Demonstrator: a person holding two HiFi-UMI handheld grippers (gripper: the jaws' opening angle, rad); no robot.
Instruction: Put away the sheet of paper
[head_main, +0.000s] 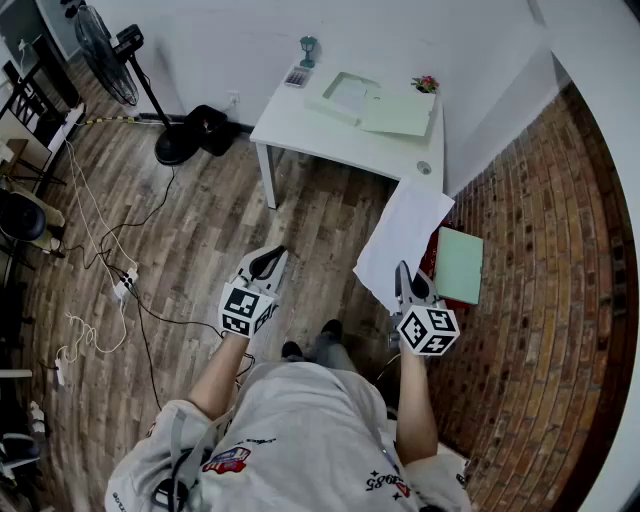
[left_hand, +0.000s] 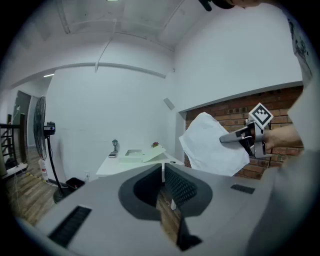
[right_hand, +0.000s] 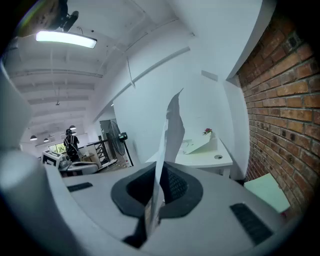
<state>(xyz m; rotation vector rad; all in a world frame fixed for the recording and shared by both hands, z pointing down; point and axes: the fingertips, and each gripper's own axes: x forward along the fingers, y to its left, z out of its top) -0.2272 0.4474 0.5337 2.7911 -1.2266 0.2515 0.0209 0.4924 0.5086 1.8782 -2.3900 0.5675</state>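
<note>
The white sheet of paper (head_main: 405, 235) hangs over the wooden floor in front of me, pinched at its near edge by my right gripper (head_main: 403, 272), which is shut on it. In the right gripper view the sheet (right_hand: 172, 125) rises edge-on from between the closed pads (right_hand: 159, 175). The left gripper view shows the paper (left_hand: 210, 145) and the right gripper (left_hand: 223, 140) from the side. My left gripper (head_main: 270, 258) is held at the same height to the left, shut and with nothing in it (left_hand: 163, 172). An open green folder (head_main: 385, 108) lies on the white table (head_main: 300, 125) ahead.
A second green folder (head_main: 460, 265) rests on something red low against the brick wall (head_main: 540, 250) on the right. A standing fan (head_main: 115, 60), a black bag (head_main: 210, 128) and loose cables (head_main: 110, 280) are on the floor to the left. Small items sit at the table's back edge.
</note>
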